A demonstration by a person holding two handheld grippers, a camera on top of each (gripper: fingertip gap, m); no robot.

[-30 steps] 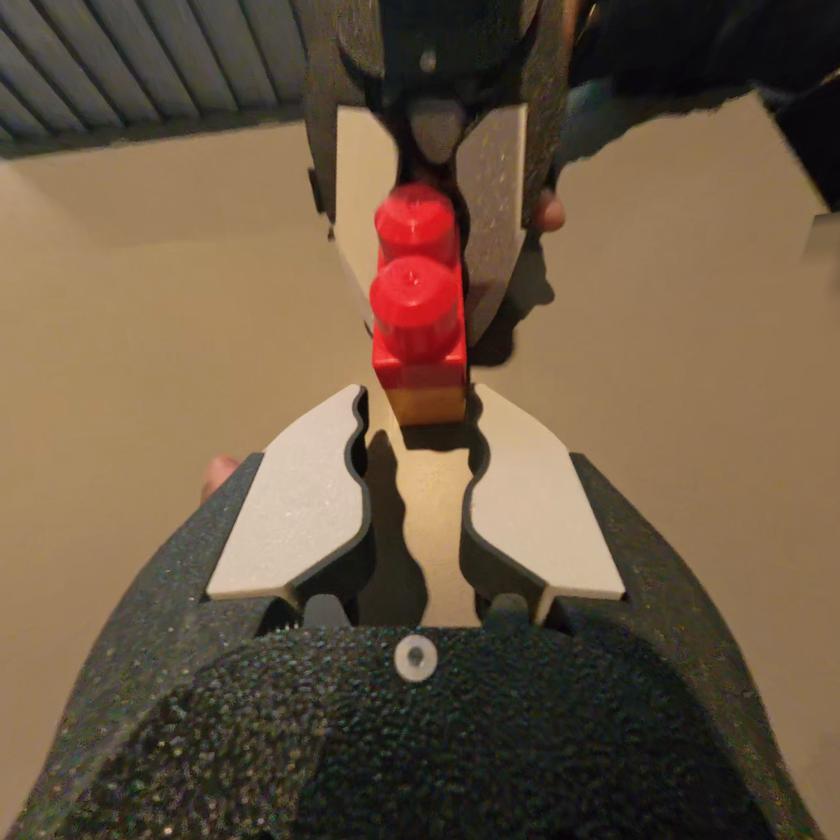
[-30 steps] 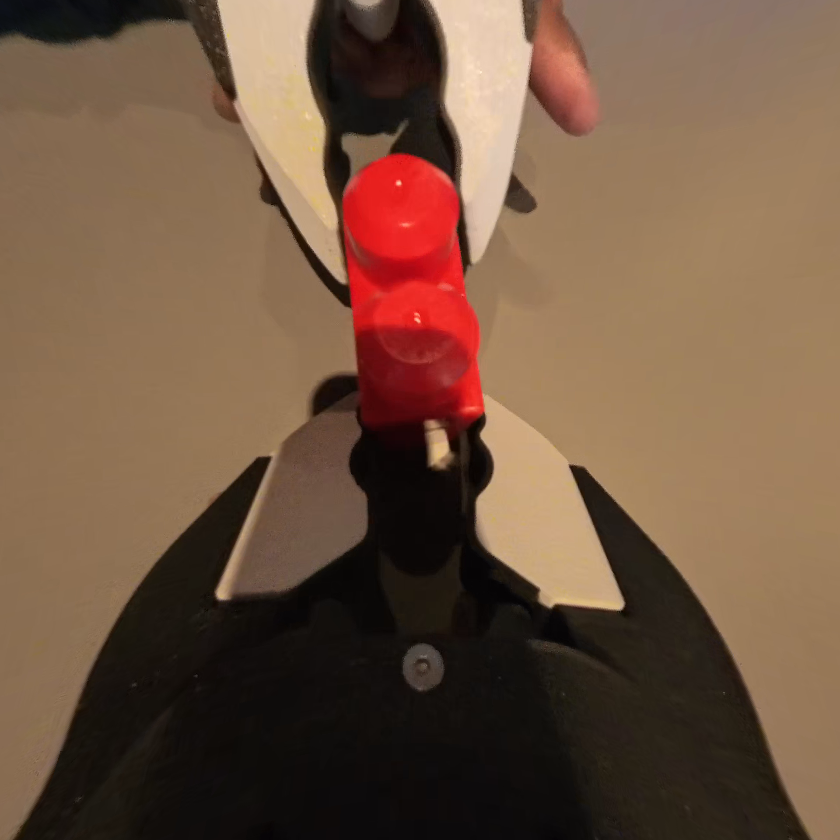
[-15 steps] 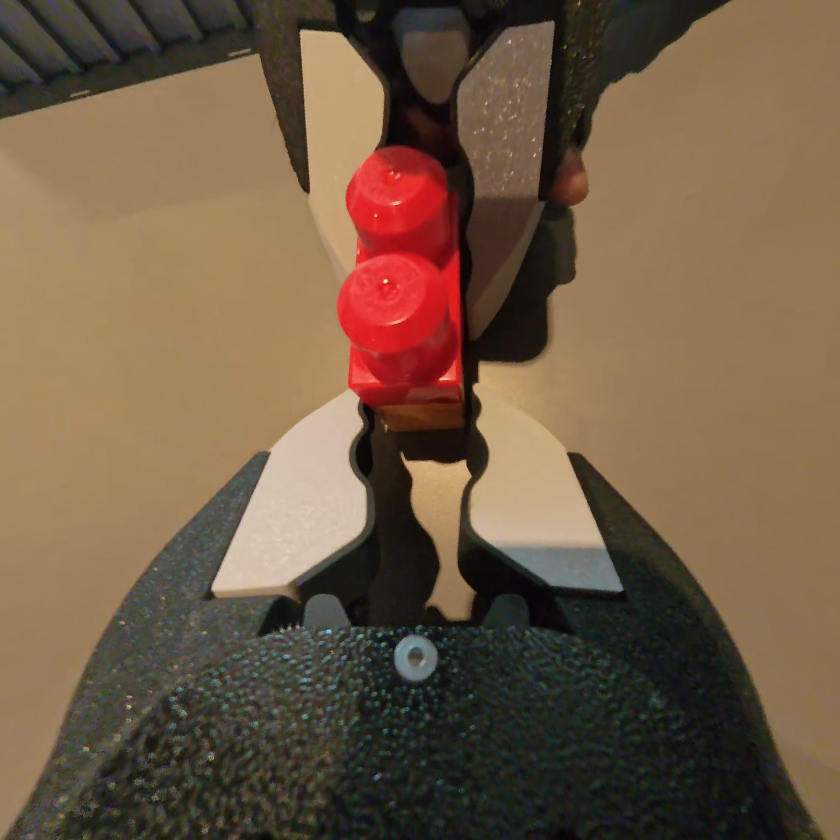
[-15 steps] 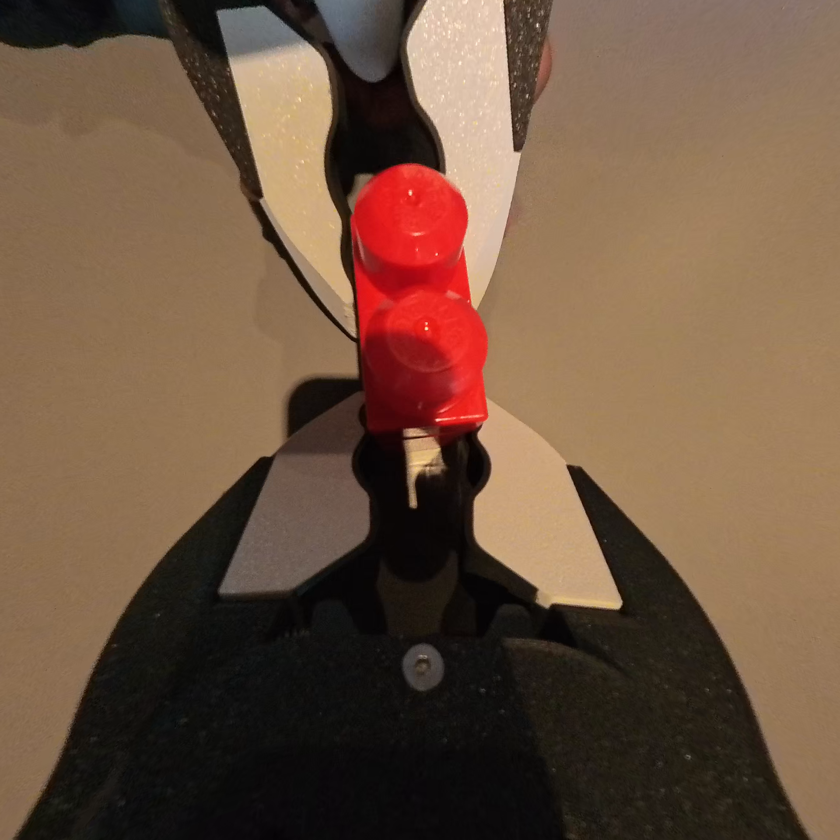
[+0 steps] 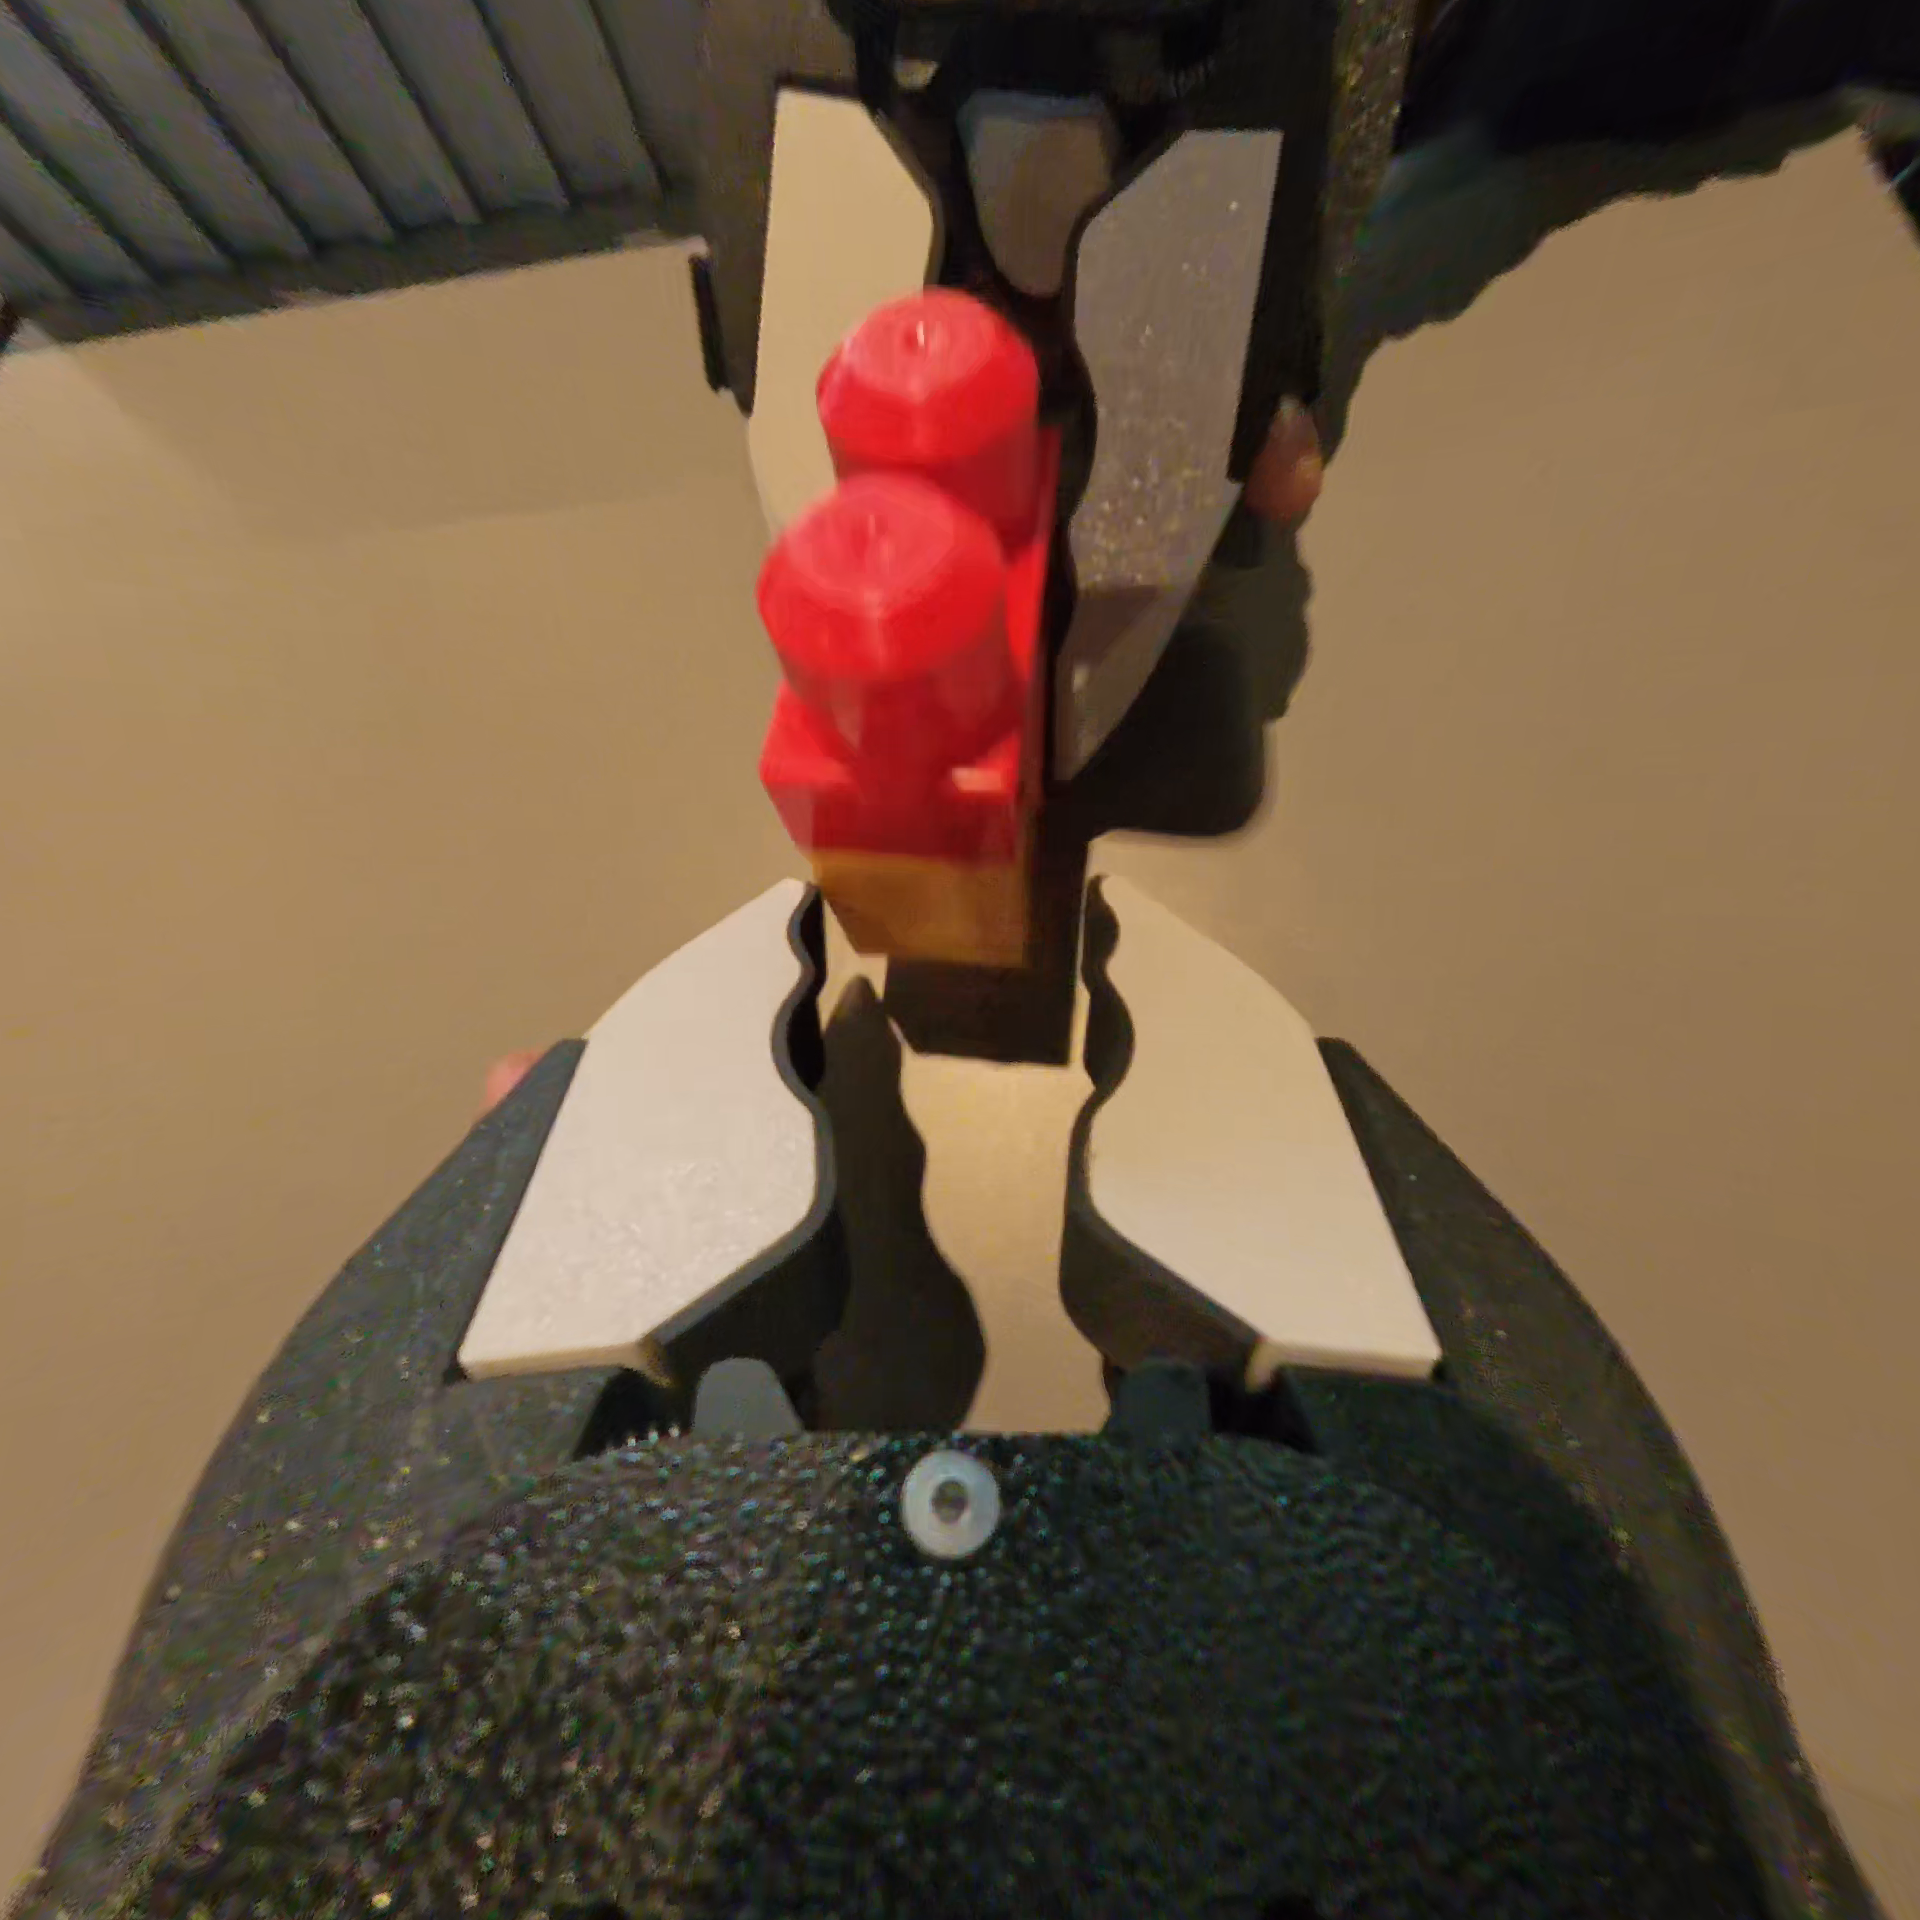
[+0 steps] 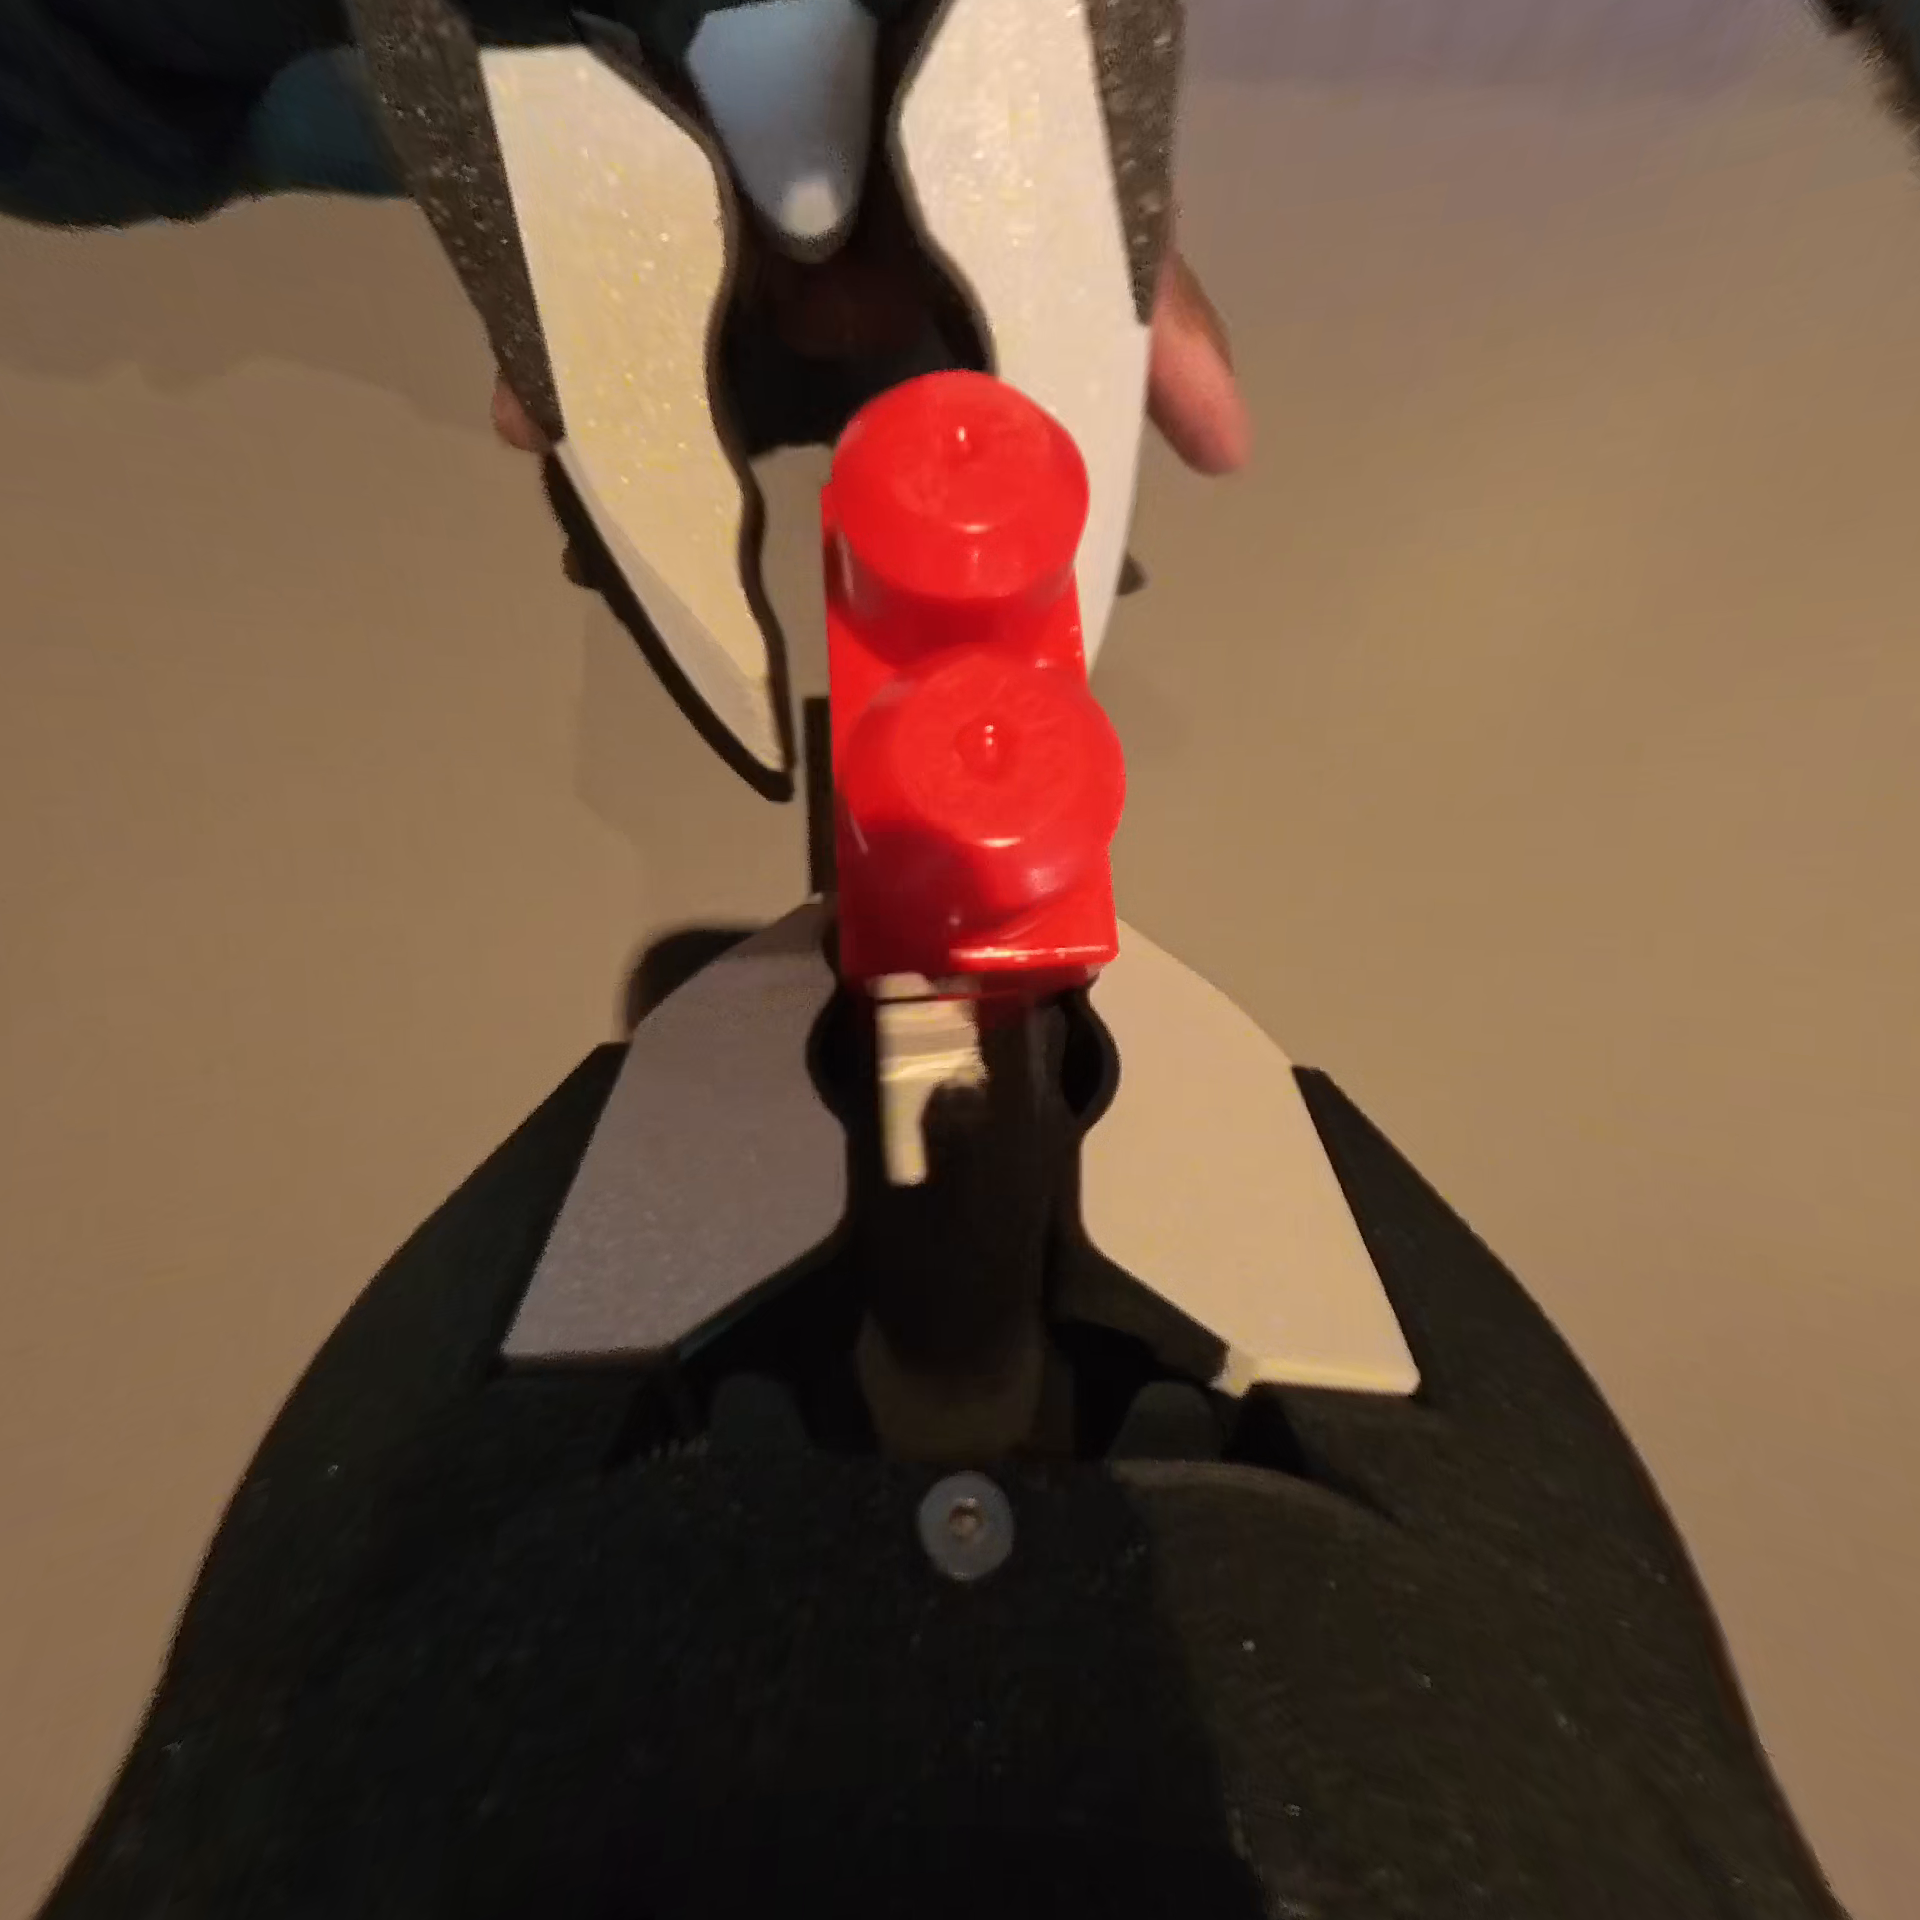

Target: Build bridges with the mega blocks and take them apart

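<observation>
A red two-stud mega block (image 5: 904,623) sits on a yellow block (image 5: 925,914), and the pair is held just above the tan table. My right gripper (image 6: 971,925) is shut on the near end of the red block (image 6: 966,707). A pale piece (image 6: 920,1070) shows under the block between the right gripper's fingers. My left gripper (image 5: 951,894) is open, with its tips just short of the stack's end. In the right wrist view the left gripper's fingers (image 6: 644,468) flank the far stud, and a gap shows on one side.
The tan table (image 5: 312,727) spreads to both sides. A grey slatted wall (image 5: 260,135) runs behind its far edge. A person's fingertips (image 6: 1195,395) show beside the left gripper's body, and a dark sleeve (image 5: 1558,156) is at the upper right. The grippers are tip to tip, or close to it.
The left gripper came close to the stack's end, then drew back slightly. The stack has tilted in the left view. A gap now shows between one left finger and the far stud.
</observation>
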